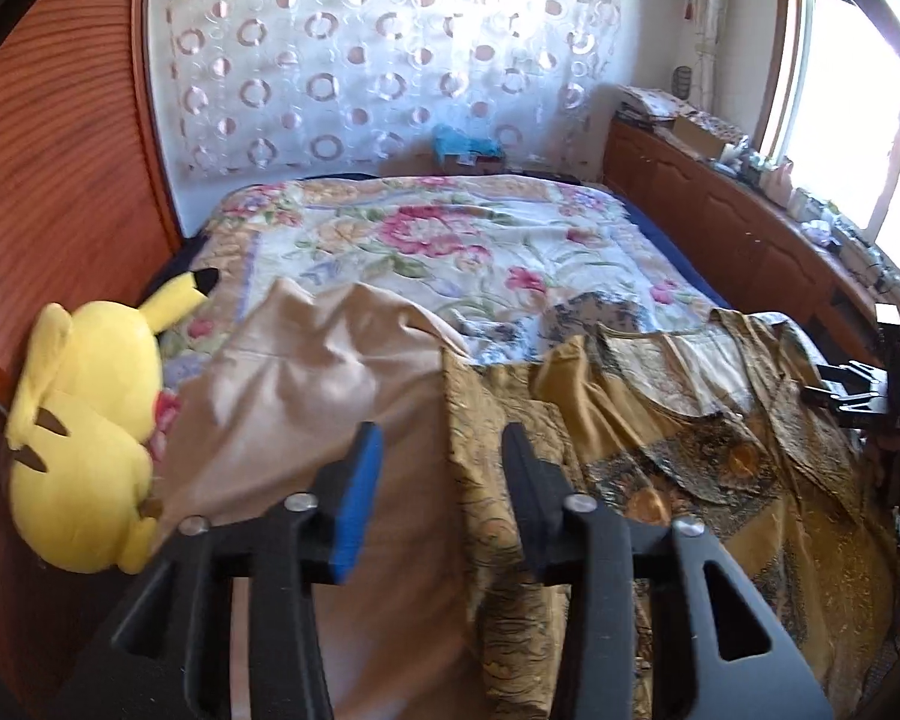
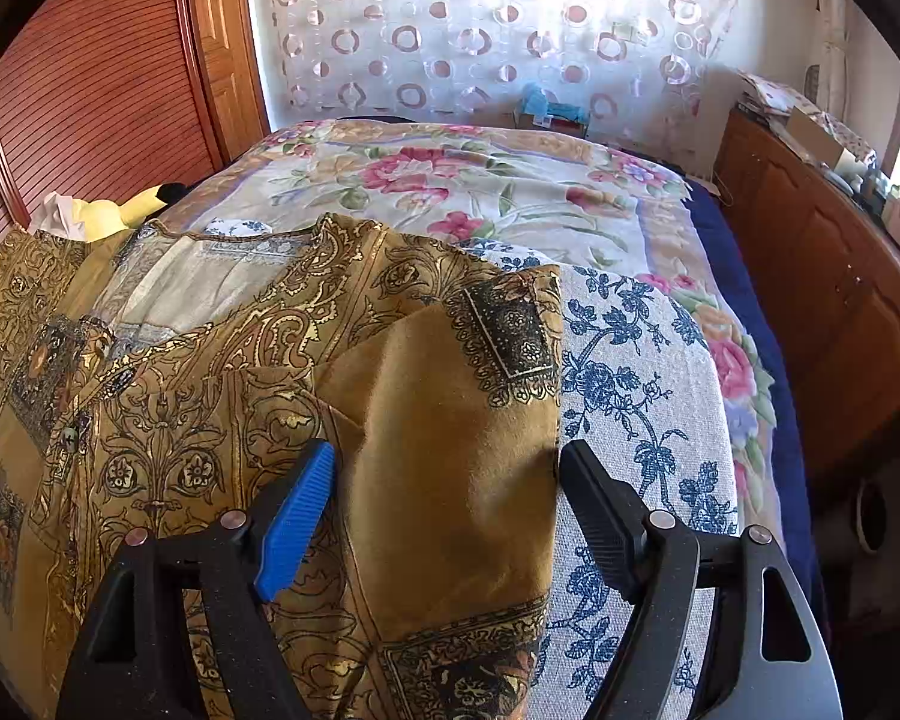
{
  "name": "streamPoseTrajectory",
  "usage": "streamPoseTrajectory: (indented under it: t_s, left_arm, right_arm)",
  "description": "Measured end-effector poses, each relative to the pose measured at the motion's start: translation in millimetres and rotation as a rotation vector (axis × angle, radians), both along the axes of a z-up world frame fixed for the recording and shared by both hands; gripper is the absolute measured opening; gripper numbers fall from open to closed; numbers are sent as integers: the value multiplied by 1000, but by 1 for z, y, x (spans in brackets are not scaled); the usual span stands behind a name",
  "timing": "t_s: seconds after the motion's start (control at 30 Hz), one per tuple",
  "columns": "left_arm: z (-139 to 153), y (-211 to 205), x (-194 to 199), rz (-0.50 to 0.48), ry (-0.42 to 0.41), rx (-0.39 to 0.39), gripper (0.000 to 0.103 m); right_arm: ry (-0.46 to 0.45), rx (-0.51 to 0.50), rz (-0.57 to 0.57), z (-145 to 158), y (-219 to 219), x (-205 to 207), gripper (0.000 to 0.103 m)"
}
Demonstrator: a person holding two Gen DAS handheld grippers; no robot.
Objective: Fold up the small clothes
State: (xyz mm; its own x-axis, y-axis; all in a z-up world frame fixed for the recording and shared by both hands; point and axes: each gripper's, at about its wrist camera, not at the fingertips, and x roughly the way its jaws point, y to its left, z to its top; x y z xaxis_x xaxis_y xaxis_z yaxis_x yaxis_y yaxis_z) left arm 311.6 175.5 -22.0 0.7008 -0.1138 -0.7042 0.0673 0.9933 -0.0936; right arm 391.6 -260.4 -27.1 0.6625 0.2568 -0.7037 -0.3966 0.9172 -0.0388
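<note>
A gold shirt (image 2: 222,360) with dark ornate print lies spread across the near end of the bed. One flap is folded over, showing its plain mustard underside (image 2: 450,450). That flap lies between the fingers of my right gripper (image 2: 447,462), which is open and wide, pads not pressing. In the left wrist view the same shirt (image 1: 660,450) is on the right and a plain tan cloth (image 1: 306,384) on the left. My left gripper (image 1: 441,453) hovers open above the line where the two meet, with nothing gripped.
A yellow plush toy (image 1: 84,438) sits against the slatted wooden wall (image 1: 60,180) on the left. The floral quilt (image 1: 450,240) covers the bed beyond. A white cloth with blue flowers (image 2: 630,372) lies under the shirt. A wooden cabinet (image 2: 822,276) runs along the right.
</note>
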Motion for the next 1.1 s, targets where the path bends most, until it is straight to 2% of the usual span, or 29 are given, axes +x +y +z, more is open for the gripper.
streamPoseTrajectory:
  t_s: [0.1, 0.3, 0.33, 0.37, 0.43, 0.5, 0.63, 0.7, 0.83, 1.1]
  left_arm:
    - [-2, -5, 1, -13, 10, -12, 46]
    - [-16, -18, 14, -25, 50, 42, 46]
    - [-18, -19, 16, -23, 54, 50, 37]
    - [-20, -20, 18, -16, 61, 57, 16]
    - [-18, -19, 19, -6, 60, 38, 5]
    - [-8, -20, 16, -15, 22, 39, 4]
    - [30, -19, 7, 6, -102, 41, 4]
    - [37, -20, 8, 7, -101, 73, 4]
    - [28, -23, 11, -17, -58, 100, 4]
    - [16, -27, 3, -30, -35, 90, 4]
  right_arm:
    - [0, 0, 0, 0, 0, 0, 79]
    - [-3, -1, 3, 0, 0, 0, 79]
    - [-3, -2, 3, 0, 0, 0, 79]
    - [-3, -1, 3, 0, 0, 0, 79]
    - [-3, -2, 4, 0, 0, 0, 80]
    - [-4, -3, 3, 0, -1, 0, 80]
    - [-4, -3, 2, 0, -1, 0, 80]
    - [-4, -4, 2, 0, -1, 1, 80]
    - [-4, -3, 3, 0, -1, 1, 80]
    - [10, 23, 3, 3, -8, 4, 80]
